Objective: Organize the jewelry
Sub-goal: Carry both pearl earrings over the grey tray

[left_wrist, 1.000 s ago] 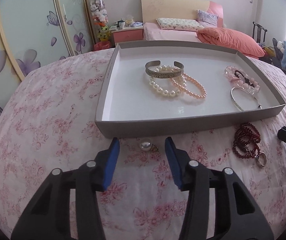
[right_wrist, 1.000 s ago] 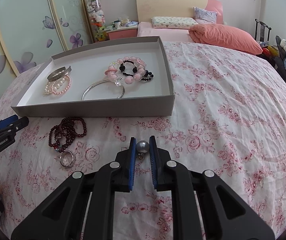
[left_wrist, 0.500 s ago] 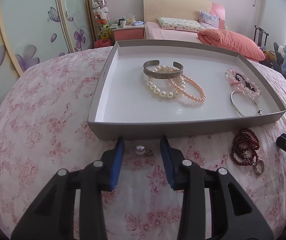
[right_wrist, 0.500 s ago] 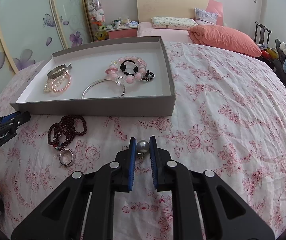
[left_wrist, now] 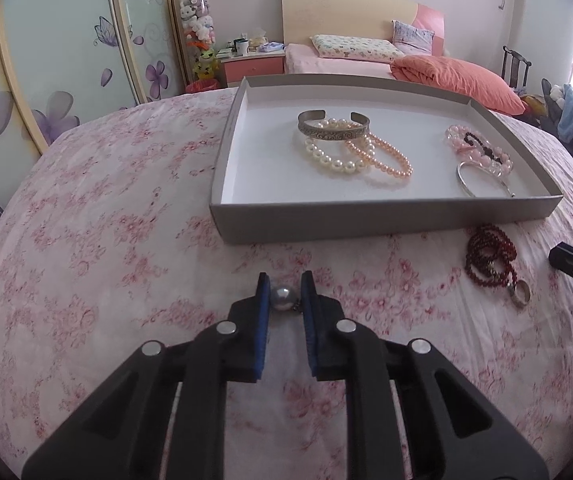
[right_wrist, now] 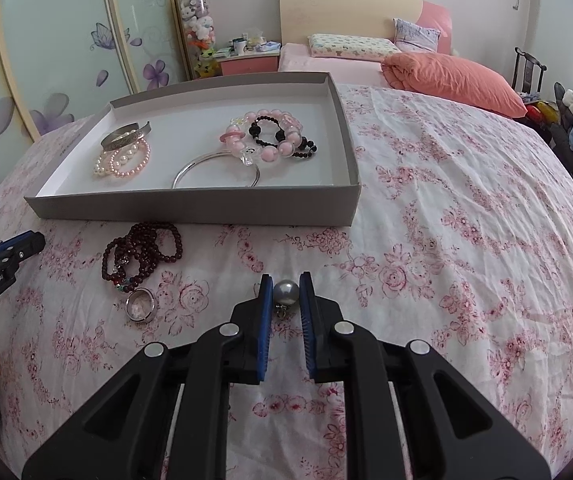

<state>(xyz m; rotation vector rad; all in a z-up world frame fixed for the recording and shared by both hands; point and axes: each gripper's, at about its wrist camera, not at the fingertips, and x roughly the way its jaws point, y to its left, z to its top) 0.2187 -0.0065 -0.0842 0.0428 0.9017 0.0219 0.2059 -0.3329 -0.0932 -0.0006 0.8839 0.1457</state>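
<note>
On the pink floral bedspread, my left gripper (left_wrist: 285,294) has a grey pearl earring (left_wrist: 283,298) between its blue pads. Its jaws are closing, with one pad against the pearl and the other against its small metal fitting. My right gripper (right_wrist: 285,294) is shut on a second grey pearl earring (right_wrist: 285,291), whose hook hangs below. Beyond both stands a shallow grey tray (left_wrist: 386,220) (right_wrist: 190,208) holding a silver cuff, pearl bracelets, pink and black bead bracelets and a silver bangle.
Dark red bead bracelets (right_wrist: 142,254) (left_wrist: 490,256) and a silver ring (right_wrist: 140,305) (left_wrist: 520,294) lie on the spread in front of the tray, between my two grippers. A bed with pillows, a nightstand and wardrobe doors stand behind.
The left gripper's jaws have narrowed from wide apart to close around the pearl earring on the bedspread. The right gripper keeps its hold and has not moved.
</note>
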